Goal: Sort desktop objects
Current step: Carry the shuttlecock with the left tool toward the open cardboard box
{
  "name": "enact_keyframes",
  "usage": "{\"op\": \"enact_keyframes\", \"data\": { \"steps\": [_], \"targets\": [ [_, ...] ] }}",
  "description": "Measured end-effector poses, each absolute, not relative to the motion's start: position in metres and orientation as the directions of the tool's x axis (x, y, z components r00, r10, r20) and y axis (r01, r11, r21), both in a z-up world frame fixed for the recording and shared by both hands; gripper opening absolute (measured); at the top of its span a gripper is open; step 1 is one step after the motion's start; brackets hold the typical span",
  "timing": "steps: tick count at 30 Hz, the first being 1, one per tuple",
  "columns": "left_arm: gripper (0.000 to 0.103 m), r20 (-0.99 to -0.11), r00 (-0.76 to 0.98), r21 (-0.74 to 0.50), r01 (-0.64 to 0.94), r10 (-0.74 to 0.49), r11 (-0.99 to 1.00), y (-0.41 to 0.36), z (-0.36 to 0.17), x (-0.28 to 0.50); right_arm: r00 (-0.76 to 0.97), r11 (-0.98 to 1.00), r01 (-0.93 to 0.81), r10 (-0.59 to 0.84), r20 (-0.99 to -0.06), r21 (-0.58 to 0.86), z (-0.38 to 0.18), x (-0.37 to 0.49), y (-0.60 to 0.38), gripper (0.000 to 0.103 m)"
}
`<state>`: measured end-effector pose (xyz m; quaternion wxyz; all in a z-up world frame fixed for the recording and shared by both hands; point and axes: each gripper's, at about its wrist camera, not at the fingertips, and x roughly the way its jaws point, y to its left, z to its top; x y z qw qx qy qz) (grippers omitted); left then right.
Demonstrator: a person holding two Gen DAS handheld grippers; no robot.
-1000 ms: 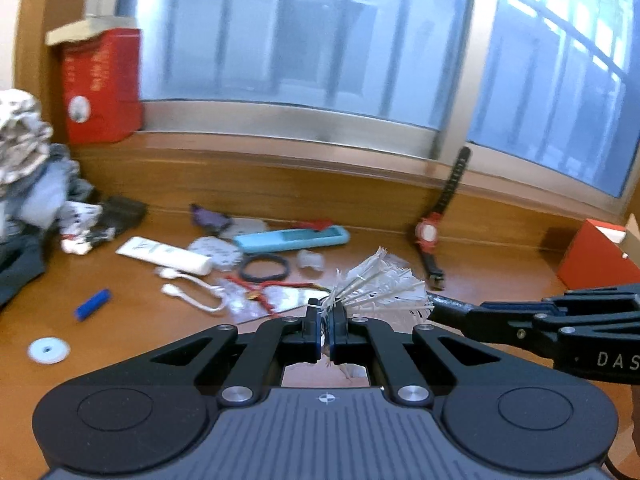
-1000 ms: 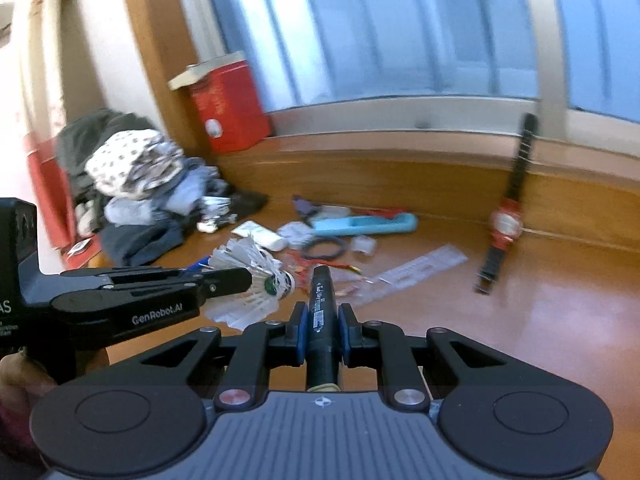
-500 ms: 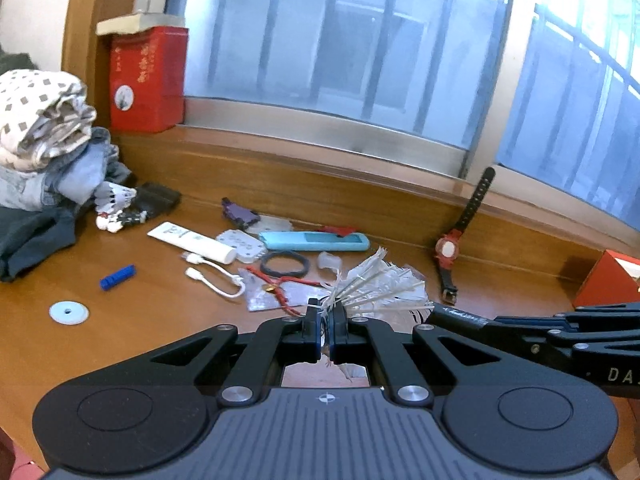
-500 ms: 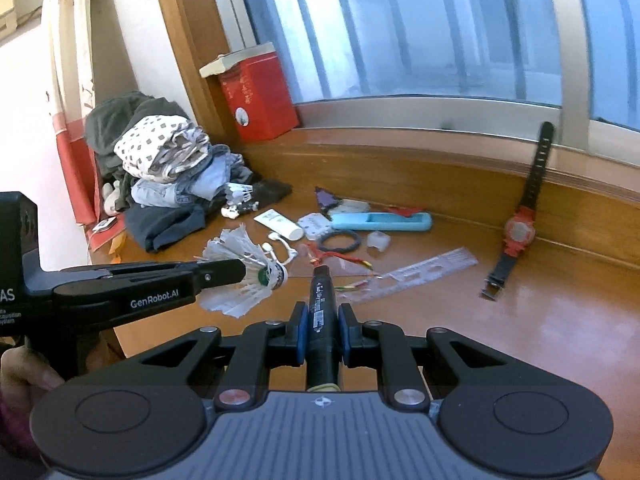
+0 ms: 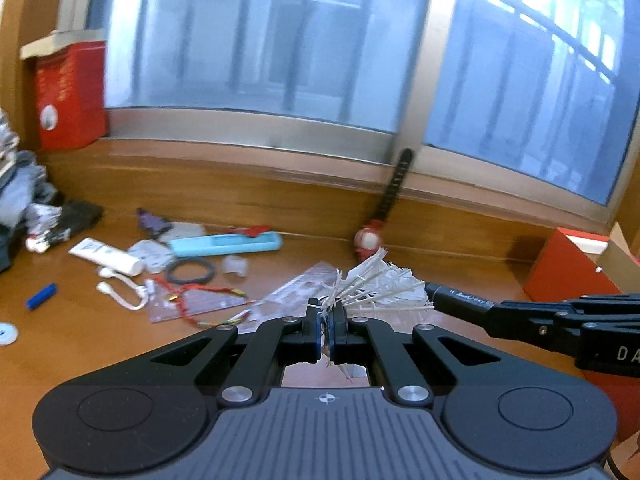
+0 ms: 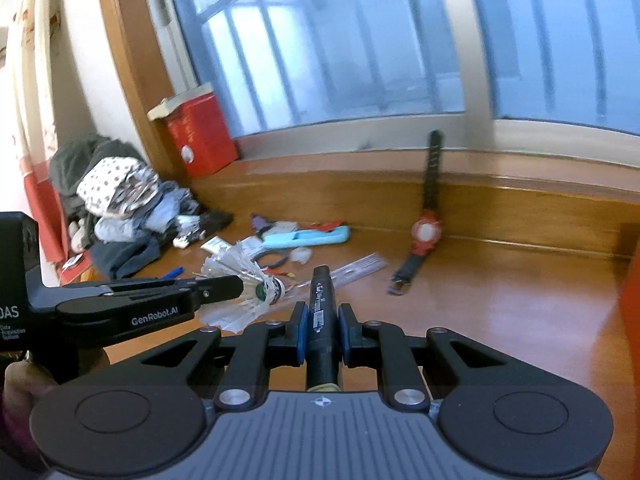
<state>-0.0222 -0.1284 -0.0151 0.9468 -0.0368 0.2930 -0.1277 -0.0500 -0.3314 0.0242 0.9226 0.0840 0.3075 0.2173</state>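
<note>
Wooden tabletop (image 6: 500,280) below a wide window (image 5: 260,52), scattered with small items.
Heap of folded clothes (image 6: 116,200) at far left, against the wall.
Red tin (image 6: 200,136) with pale lid on the sill beside the window frame.
Orange box (image 5: 568,268) at right edge of tabletop.
Left claw (image 5: 327,320) pressed together, pinching a white shuttlecock (image 5: 380,284) by its feathers, held above the tabletop; cork end with green band pointing toward the right claw, seen from the right wrist.
Right claw (image 6: 323,332) clamped on a black marker (image 6: 322,320), which lies along the fingers with tip pointing forward, raised above the tabletop.
Marker tip just beside the shuttlecock feathers in the left wrist view; contact not determinable.
Red watch (image 6: 426,232) with black strap, leaning against the wooden ledge, lower strap on the tabletop.
Light blue case (image 5: 224,243) flat near the back ledge.
Clear ruler (image 6: 360,264) lying beyond the marker tip.
White tube (image 5: 106,256), black ring (image 5: 190,272), white cable (image 5: 120,296) and red cord (image 5: 200,292) grouped in front of the blue case.
Small blue cap (image 5: 40,296) and white disc (image 5: 6,334) apart at left.
</note>
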Motion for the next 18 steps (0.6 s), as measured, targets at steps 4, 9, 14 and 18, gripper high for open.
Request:
{"op": "enact_keyframes", "data": {
  "steps": [4,9,14,18],
  "targets": [
    [0.006,-0.544,0.785,-0.132,0.267,-0.295,0.955,-0.153,-0.012,-0.019,0.749,0.903,-0.313,0.425,-0.508,0.294,0.027,-0.06,-0.356,0.018],
    [0.006,-0.54,0.771,-0.121,0.326,-0.338,0.938,-0.185,-0.008,-0.016,0.784,0.915,-0.268,0.389,-0.483,0.301,0.031,-0.072,-0.388,0.018],
    [0.006,-0.536,0.757,-0.112,0.376,-0.374,0.92,-0.216,-0.004,-0.014,0.815,0.925,-0.222,0.35,-0.462,0.309,0.034,-0.084,-0.42,0.018],
    [0.006,-0.539,0.741,-0.106,0.413,-0.401,0.905,-0.242,-0.003,-0.013,0.833,0.927,-0.195,0.328,-0.445,0.319,0.035,-0.094,-0.444,0.018]
  ]
}}
